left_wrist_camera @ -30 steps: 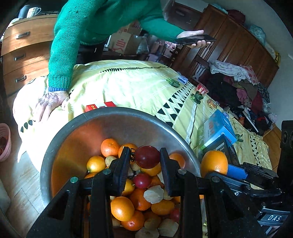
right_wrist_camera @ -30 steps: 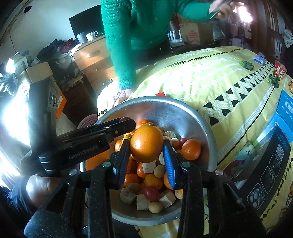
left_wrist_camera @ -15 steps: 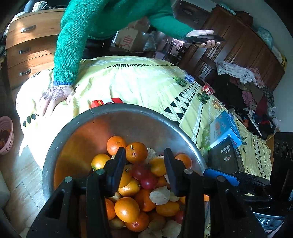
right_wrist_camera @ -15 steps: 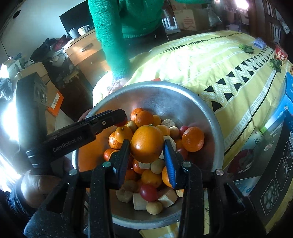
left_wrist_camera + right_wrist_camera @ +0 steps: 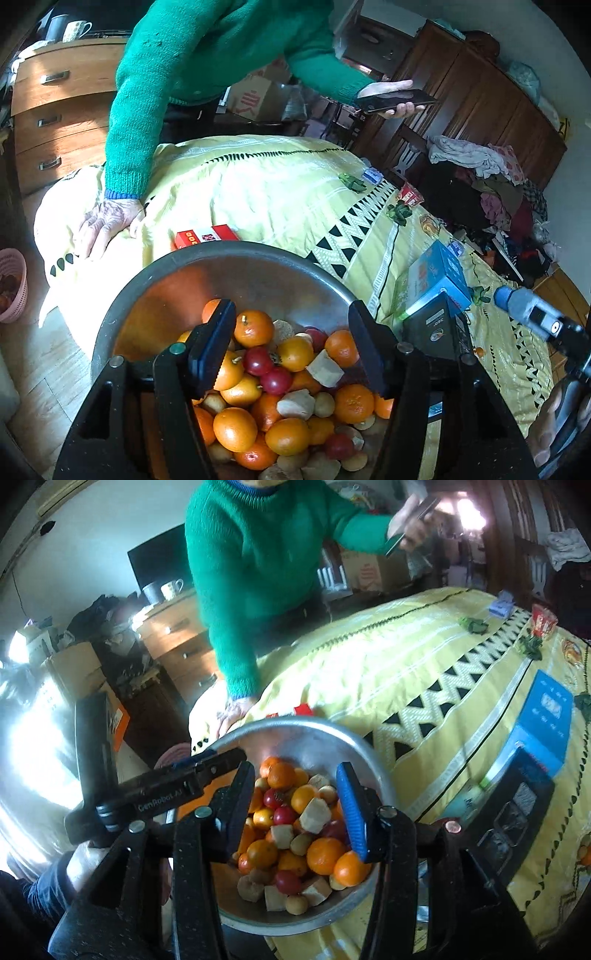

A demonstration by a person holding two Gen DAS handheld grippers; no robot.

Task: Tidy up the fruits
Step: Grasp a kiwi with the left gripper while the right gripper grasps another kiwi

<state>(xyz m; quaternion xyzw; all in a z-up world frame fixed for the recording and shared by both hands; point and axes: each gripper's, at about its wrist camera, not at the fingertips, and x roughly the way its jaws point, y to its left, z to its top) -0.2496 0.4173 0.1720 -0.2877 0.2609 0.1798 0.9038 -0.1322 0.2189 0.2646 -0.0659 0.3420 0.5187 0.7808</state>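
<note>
A metal bowl (image 5: 236, 246) on the yellow cloth holds several oranges (image 5: 253, 328), small red fruits (image 5: 277, 381) and pale chunks (image 5: 325, 369). My left gripper (image 5: 291, 345) hovers above the pile, its jaws opening, with nothing between the pads. In the right wrist view the same bowl (image 5: 317, 724) lies below my right gripper (image 5: 297, 805), whose jaws are also opening and hold nothing. A large orange (image 5: 325, 854) rests in the pile near its blue pad. The left gripper's fingers (image 5: 218, 762) reach over the bowl's left rim.
A person in a green sweater (image 5: 192, 74) leans one hand (image 5: 107, 221) on the cloth and holds a phone (image 5: 395, 99). A red box (image 5: 207, 236) lies behind the bowl. Blue (image 5: 439, 273) and black (image 5: 432, 332) boxes stand to its right. A pink basket (image 5: 13, 284) is on the floor.
The left gripper let go of a dark red fruit and the right let go of a large orange; both fruits now lie in the bowl. Both grippers opened, and the right one rose.
</note>
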